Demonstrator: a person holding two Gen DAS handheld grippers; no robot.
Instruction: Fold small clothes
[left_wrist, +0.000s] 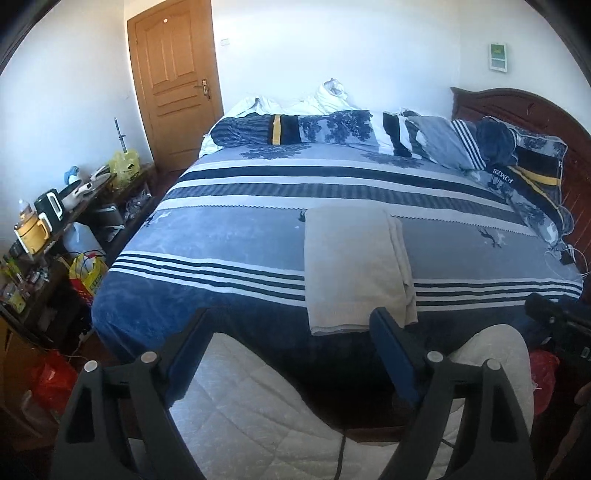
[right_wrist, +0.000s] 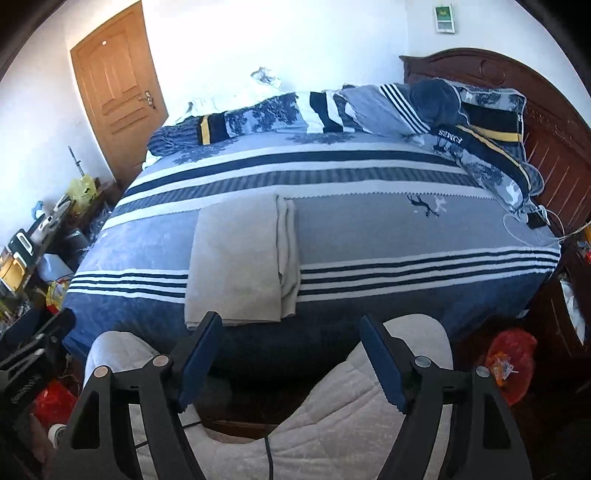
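Observation:
A beige cloth (left_wrist: 352, 267) lies folded into a long rectangle on the blue striped bed (left_wrist: 236, 236), its near end at the bed's front edge. It also shows in the right wrist view (right_wrist: 236, 258). My left gripper (left_wrist: 295, 332) is open and empty, held back from the bed, with its right finger (left_wrist: 391, 343) just before the cloth's near right corner. My right gripper (right_wrist: 288, 339) is open and empty, with its left finger (right_wrist: 201, 343) just before the cloth's near edge. Neither gripper touches the cloth.
The person's legs in light quilted trousers (left_wrist: 258, 413) are below the grippers. A cluttered side table (left_wrist: 44, 221) stands at the left. A wooden door (left_wrist: 173, 74) is at the back left. Pillows (left_wrist: 443, 140) and a wooden headboard (right_wrist: 535, 122) are at the right. Red bags (right_wrist: 511, 354) lie on the floor.

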